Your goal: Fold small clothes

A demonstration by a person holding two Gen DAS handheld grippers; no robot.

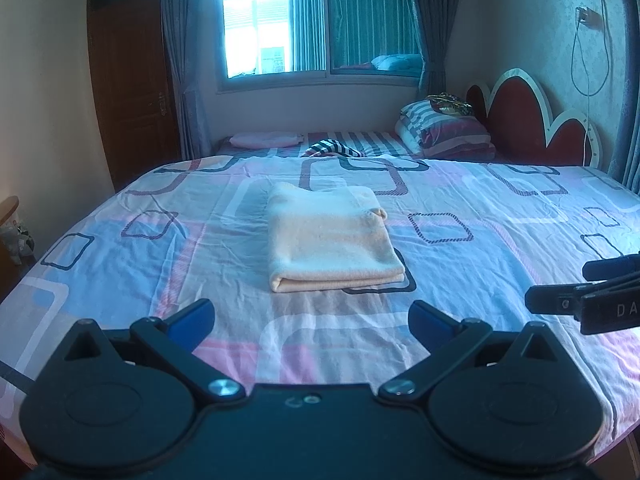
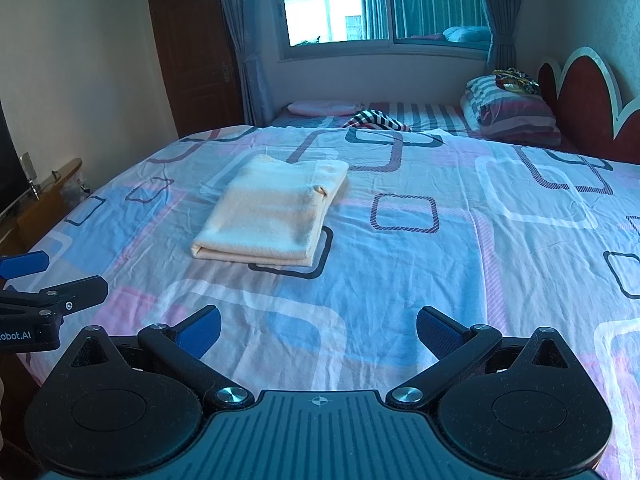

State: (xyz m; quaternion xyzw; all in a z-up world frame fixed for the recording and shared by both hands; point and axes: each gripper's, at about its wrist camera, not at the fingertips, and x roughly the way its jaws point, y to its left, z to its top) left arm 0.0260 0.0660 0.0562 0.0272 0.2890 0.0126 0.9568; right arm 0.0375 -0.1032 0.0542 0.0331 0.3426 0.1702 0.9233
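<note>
A cream-coloured small garment lies folded into a neat rectangle on the patterned bedsheet; it also shows in the right wrist view. My left gripper is open and empty, held above the sheet a little short of the garment's near edge. My right gripper is open and empty, above the sheet to the right of and behind the garment. The right gripper's side shows at the right edge of the left wrist view. The left gripper's side shows at the left edge of the right wrist view.
A striped pillow stack and a red headboard stand at the far right. A striped cloth and a pink cushion lie at the far end. A wooden door is left; a window is behind.
</note>
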